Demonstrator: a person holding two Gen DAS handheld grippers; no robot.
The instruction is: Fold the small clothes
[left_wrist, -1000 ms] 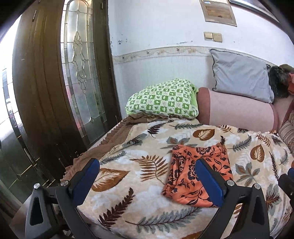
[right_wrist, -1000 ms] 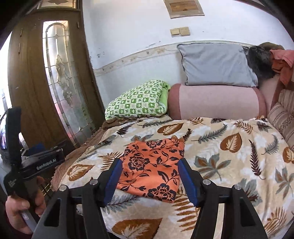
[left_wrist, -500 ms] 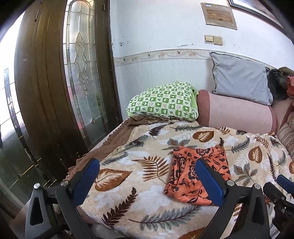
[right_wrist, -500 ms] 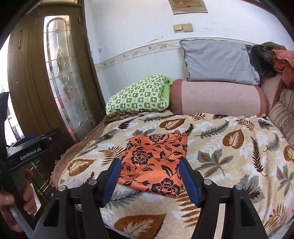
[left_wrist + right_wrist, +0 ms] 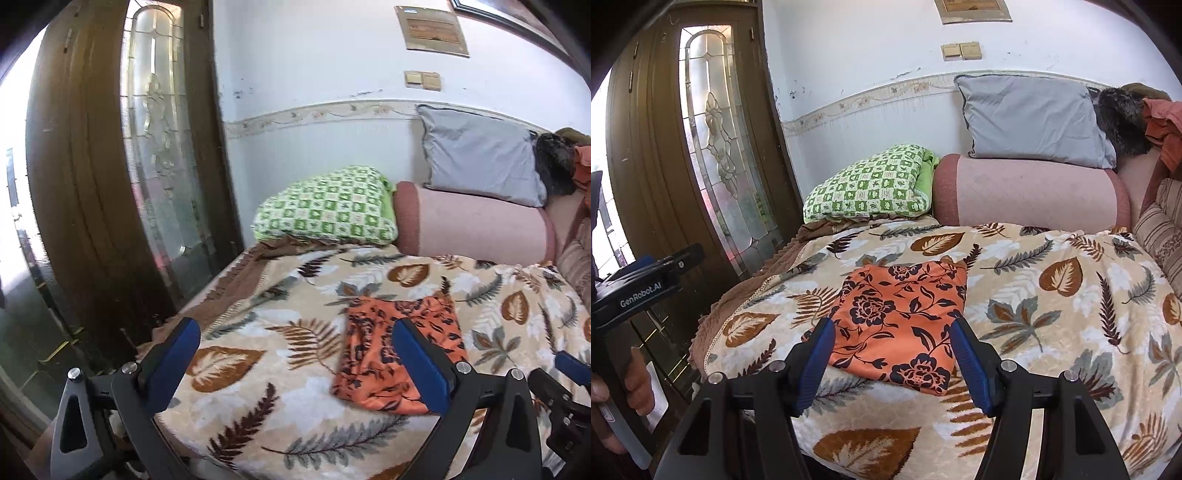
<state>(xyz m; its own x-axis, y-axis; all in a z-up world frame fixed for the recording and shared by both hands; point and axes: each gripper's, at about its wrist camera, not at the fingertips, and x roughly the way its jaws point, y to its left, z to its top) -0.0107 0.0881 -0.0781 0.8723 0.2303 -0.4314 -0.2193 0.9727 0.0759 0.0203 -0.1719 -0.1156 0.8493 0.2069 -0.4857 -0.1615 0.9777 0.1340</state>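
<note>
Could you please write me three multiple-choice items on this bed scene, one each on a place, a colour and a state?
1. Where does the folded garment lie?
A. on the leaf blanket
B. on the grey pillow
C. on the floor

2. What is the garment's ground colour?
A. green
B. orange
C. grey

3. How do the right gripper jaws stand?
A. shut on the garment
B. shut, empty
C. open, holding nothing

Key: 1 A, it rests flat on the blanket; 2 B, orange with dark flowers; 3 C, the pads stand apart, clear of the cloth.
</note>
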